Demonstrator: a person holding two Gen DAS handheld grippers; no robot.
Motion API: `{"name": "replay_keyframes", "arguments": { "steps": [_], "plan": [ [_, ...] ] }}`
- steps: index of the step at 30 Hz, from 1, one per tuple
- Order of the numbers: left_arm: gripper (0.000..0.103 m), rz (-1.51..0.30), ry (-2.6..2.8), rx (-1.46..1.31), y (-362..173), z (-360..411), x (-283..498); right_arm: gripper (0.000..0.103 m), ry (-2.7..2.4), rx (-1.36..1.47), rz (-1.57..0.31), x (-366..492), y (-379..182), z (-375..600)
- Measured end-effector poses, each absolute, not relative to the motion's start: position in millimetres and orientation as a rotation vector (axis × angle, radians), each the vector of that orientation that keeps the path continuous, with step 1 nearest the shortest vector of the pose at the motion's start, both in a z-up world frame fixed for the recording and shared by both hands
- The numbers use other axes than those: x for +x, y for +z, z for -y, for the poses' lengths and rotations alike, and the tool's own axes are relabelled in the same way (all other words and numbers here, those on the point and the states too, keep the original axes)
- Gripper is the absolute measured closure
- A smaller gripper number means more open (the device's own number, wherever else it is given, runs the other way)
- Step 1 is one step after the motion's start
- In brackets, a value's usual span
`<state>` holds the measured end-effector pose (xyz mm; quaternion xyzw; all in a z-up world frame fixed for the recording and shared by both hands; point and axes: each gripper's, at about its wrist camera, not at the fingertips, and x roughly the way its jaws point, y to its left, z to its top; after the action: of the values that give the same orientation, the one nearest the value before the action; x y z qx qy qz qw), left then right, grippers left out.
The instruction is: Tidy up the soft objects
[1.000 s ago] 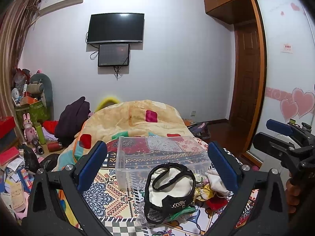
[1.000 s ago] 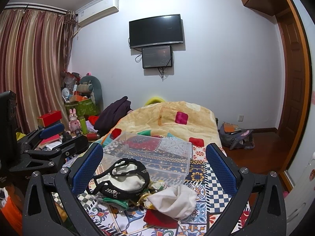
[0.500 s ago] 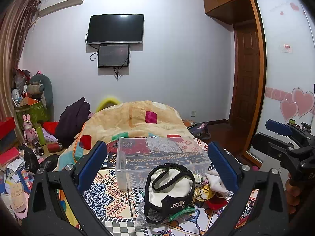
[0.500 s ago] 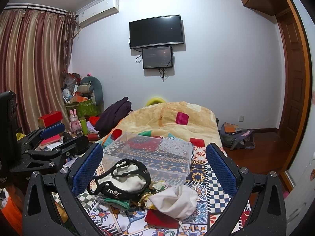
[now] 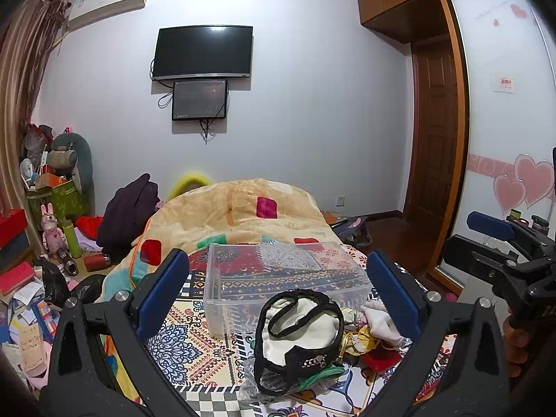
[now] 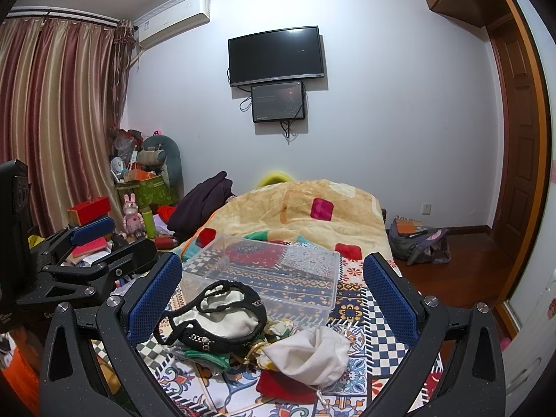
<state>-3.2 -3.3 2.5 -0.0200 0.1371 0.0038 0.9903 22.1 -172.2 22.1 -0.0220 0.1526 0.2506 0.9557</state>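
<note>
Both tools gape wide, holding nothing — left tool, right tool. At lower centre of the frame, a cream pouch with black trim lies crumpled on the patterned bed, just before a clear bin — a white cloth bag beside it.

clear bin open-topped, soft pile crowding its near wall
</note>
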Motion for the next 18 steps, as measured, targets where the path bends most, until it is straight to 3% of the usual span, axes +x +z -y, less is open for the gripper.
{"name": "replay_keyframes", "arguments": {
  "steps": [18],
  "plan": [
    [0.0,-0.332,-0.028,-0.038,-5.2,3.0,2.9,0.0,0.505,-0.043,-0.336,29.3,14.5,176.3]
  ]
}}
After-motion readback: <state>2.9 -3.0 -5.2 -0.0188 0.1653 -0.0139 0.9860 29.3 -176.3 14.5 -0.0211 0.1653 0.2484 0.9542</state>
